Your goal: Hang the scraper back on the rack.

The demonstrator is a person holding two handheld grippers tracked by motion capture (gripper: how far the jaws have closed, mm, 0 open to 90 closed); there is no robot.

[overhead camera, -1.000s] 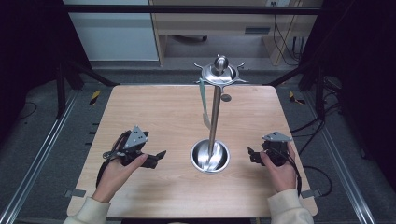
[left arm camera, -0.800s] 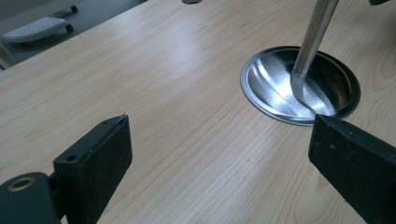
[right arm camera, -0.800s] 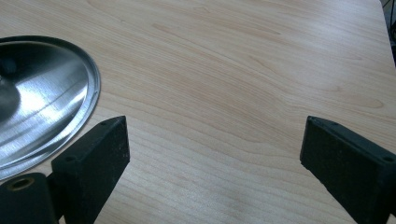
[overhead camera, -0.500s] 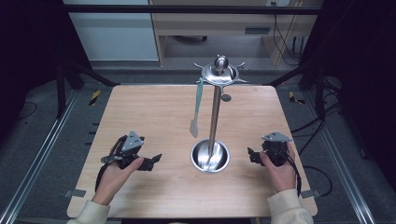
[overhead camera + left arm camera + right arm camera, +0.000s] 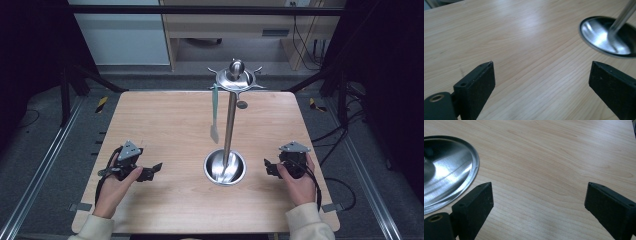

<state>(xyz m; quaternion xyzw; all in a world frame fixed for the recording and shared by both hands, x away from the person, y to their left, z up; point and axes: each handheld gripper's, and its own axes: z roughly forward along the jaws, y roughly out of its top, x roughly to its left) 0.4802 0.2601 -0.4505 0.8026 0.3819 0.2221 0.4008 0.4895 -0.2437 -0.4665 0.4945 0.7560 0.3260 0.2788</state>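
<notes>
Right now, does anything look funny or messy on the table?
Nothing is spilled or broken. The metal stand stands upright in its round base, and one utensil hangs straight from its top ring. Both grippers, left and right, rest open and hold nothing.

The right gripper (image 5: 539, 195) hangs low over a pale wooden table (image 5: 554, 160) with fine grain, its two black jaws standing wide apart with nothing but bare wood between them. Just beyond the jaw at the picture's left lies the round, shiny steel base dish (image 5: 447, 171), its rim resting flat on the wood.
</notes>
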